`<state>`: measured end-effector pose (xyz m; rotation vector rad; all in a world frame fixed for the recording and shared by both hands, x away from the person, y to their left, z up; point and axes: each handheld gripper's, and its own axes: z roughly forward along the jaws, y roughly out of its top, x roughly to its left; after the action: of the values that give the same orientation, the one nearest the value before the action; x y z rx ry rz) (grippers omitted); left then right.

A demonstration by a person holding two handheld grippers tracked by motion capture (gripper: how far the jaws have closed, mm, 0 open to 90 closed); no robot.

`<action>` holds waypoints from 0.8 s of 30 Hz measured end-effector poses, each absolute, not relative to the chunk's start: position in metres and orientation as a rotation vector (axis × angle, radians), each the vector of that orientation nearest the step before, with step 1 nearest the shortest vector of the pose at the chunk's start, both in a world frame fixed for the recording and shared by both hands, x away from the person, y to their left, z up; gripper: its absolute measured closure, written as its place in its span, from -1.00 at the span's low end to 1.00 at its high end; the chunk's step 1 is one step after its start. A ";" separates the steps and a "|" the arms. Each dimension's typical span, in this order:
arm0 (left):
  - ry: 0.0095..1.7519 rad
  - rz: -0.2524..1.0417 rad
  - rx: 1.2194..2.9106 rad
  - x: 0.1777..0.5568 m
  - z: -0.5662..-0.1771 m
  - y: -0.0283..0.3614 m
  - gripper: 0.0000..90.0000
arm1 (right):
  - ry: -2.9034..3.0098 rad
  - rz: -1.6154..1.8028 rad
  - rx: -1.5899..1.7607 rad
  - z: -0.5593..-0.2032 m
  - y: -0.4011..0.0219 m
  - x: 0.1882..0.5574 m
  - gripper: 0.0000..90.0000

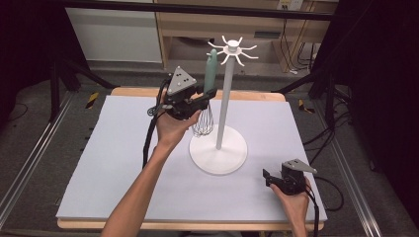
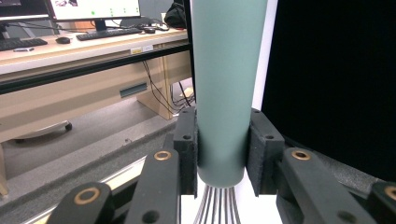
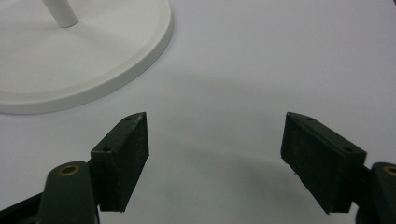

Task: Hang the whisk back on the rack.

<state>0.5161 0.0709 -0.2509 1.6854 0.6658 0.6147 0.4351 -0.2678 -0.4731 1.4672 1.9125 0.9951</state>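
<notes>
**Whisk up at the rack, right side idle**

Nearest to me, my right gripper (image 1: 271, 177) sits low at the near right corner of the pale table mat (image 1: 99, 163), jaws spread wide with nothing between them, only bare mat under the pads. Just beyond it, the round white base of the hanging stand (image 1: 218, 148) rests on the mat. Further out, my left gripper (image 1: 201, 101) is raised beside the stand's pole, jaws clamped tight on the lower end of the green handle of the whisk (image 1: 207, 98). The whisk stands upright, wire loops hanging below my pads, handle top reaching up just beside the hooks (image 1: 236, 49) at the crown.
</notes>
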 end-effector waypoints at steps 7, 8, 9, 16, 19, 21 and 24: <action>0.678 0.610 1.702 0.518 -0.253 0.070 0.41 | 1.910 1.000 1.475 -0.473 -0.267 0.435 -0.47; 0.674 0.609 1.704 0.518 -0.254 0.070 0.41 | 1.912 1.002 1.474 -0.473 -0.267 0.435 -0.47; 0.673 0.606 1.707 0.517 -0.254 0.070 0.38 | 1.913 1.001 1.474 -0.473 -0.267 0.435 -0.47; 0.681 0.588 1.721 0.514 -0.258 0.077 0.17 | 1.911 0.994 1.471 -0.473 -0.269 0.435 -0.47; 0.688 0.593 1.719 0.512 -0.258 0.081 0.08 | 1.907 0.995 1.473 -0.473 -0.269 0.435 -0.47; 0.692 0.579 1.724 0.509 -0.261 0.088 0.02 | 1.907 0.996 1.477 -0.472 -0.270 0.435 -0.47; 0.696 0.581 1.735 0.505 -0.264 0.094 -0.03 | 1.906 1.002 1.477 -0.472 -0.270 0.435 -0.48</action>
<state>0.5051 0.0940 -0.2643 1.7354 0.6963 0.5808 0.4349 -0.2697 -0.4719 1.4769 1.9063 1.0018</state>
